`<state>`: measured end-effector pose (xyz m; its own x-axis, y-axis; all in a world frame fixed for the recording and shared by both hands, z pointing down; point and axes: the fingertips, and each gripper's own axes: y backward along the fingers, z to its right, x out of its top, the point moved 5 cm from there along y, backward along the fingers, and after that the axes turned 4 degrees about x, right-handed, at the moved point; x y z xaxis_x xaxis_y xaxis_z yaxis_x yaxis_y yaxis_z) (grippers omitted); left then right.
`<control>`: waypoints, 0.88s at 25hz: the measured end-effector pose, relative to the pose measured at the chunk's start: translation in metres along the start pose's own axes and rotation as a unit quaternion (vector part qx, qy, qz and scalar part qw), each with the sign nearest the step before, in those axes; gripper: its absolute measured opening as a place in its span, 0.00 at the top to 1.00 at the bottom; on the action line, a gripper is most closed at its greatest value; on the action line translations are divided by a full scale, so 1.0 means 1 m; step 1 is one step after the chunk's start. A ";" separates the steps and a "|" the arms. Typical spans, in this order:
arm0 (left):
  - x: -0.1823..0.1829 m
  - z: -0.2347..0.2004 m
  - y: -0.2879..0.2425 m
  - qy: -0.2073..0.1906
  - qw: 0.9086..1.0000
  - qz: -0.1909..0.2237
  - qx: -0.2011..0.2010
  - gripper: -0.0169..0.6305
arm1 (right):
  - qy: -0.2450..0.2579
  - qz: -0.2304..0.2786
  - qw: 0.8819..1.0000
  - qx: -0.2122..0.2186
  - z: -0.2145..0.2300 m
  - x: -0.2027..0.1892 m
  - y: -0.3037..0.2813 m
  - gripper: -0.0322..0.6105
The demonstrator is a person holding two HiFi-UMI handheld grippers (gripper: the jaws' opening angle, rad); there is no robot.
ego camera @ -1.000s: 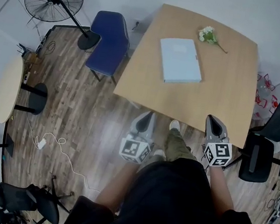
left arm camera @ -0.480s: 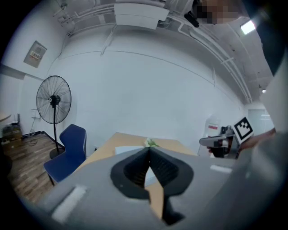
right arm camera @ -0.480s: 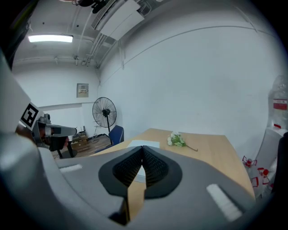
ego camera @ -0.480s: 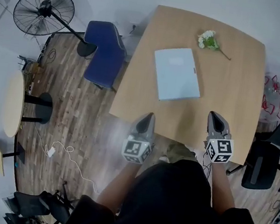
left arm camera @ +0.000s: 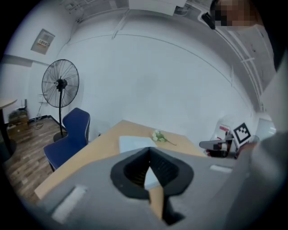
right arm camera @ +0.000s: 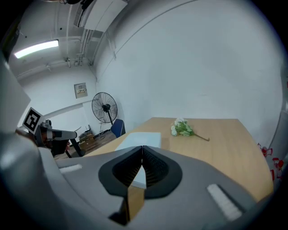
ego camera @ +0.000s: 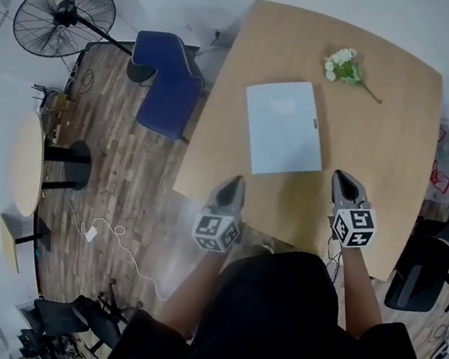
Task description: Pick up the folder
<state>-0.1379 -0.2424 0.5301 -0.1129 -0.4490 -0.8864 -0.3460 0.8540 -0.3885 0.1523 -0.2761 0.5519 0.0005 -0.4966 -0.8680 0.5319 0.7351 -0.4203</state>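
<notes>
A pale blue folder point(ego camera: 284, 127) lies flat on the wooden table point(ego camera: 375, 144), near its left half. In the left gripper view the folder point(left arm camera: 132, 143) shows beyond the jaws, and in the right gripper view the folder point(right arm camera: 140, 140) lies ahead to the left. My left gripper point(ego camera: 234, 186) hovers over the table's near left edge, short of the folder, jaws shut and empty. My right gripper point(ego camera: 343, 181) is over the table's near edge, just right of the folder's near corner, also shut with nothing held.
A small bunch of white flowers point(ego camera: 344, 67) lies at the table's far side. A blue chair point(ego camera: 169, 82) stands left of the table, a standing fan point(ego camera: 62, 16) beyond it. A black office chair point(ego camera: 418, 267) sits at the right. A round side table point(ego camera: 25, 162) is at far left.
Both grippers have moved forward from over the floor to the table's near edge, closer to the folder. Jaws stay shut.
</notes>
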 end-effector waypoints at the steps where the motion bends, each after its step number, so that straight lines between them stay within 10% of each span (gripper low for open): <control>1: -0.003 -0.003 -0.007 0.006 1.000 -0.006 0.001 0.97 | -0.004 -0.006 1.000 0.006 0.003 -0.001 -0.009 0.95; 17: -0.060 -0.055 -0.098 0.075 0.992 -0.100 0.009 0.96 | -0.069 -0.103 0.992 0.030 0.042 -0.040 -0.102 0.84; 22: -0.073 -0.068 -0.117 0.102 0.988 -0.116 -0.002 0.79 | -0.104 -0.161 0.979 0.070 0.048 -0.056 -0.134 0.62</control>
<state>-0.1523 -0.3274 0.6579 -0.2154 -0.6770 -0.7037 -0.3880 0.7207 -0.5746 0.1214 -0.3687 0.6694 -0.0216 -0.7858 -0.6182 0.6442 0.4619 -0.6096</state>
